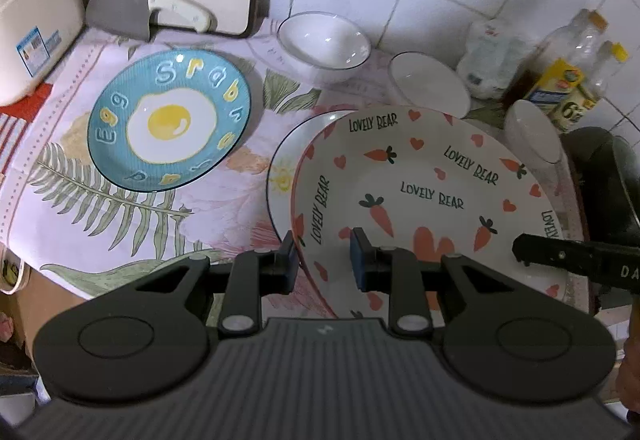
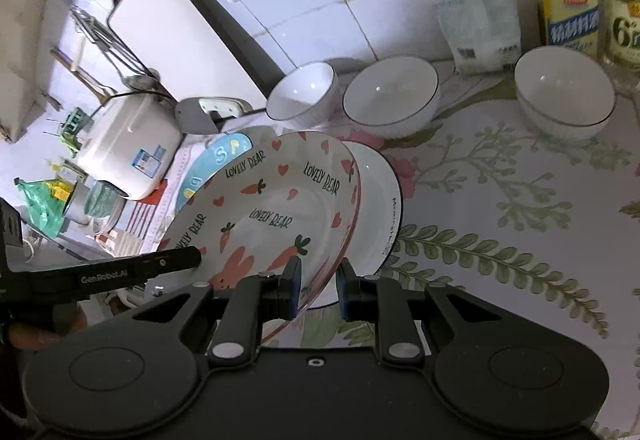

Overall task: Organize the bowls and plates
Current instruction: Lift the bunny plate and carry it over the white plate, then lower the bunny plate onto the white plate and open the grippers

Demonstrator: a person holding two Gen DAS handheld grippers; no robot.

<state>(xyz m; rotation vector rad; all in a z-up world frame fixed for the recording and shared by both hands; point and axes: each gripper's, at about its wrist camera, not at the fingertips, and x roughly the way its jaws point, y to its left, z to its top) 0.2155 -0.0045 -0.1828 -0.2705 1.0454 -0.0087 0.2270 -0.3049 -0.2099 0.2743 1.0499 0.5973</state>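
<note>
Your bench wears a floral cloth. On it: egg plate at left, white plate at centre, three bowls along the back, bottles upper right, rice cooker upper left.

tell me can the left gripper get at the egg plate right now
Probably not yet: the left gripper straddles the bear plate's rim. Once that is set down, the egg plate lies uncovered on the cloth to its left.
</note>
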